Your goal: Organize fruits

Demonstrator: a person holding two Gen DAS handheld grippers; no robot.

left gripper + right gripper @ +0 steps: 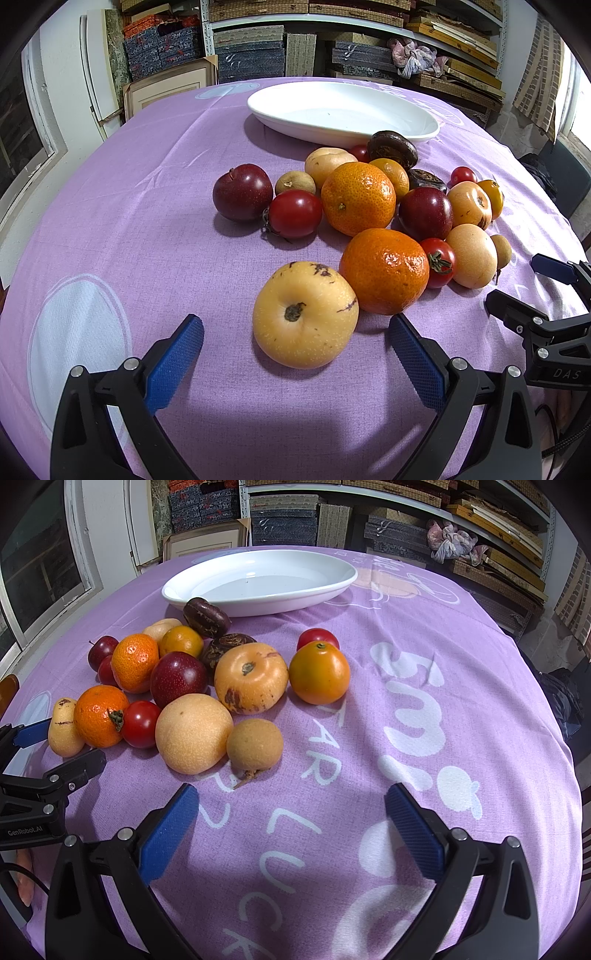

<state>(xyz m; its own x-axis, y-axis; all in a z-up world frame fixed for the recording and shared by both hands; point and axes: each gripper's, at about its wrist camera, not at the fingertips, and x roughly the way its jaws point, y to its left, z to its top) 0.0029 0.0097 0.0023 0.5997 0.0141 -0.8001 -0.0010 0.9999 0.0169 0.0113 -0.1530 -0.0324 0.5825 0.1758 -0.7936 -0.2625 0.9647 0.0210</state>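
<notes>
Left wrist: my left gripper (295, 345) spread wide, pear (305, 314) just ahead, untouched.
Right gripper (291, 812) also spread, empty; fruit pile (192, 686) mid-table, plate (258, 581) behind, nr far edge.

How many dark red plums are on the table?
2: the left plum at the pile's edge; the right plum right of the upper orange. Others may be hidden.

Left gripper (295, 332): jaws spread wide, held low (blue pads facing inward).
Right gripper (290, 805): jaws likewise spread, empty.
</notes>
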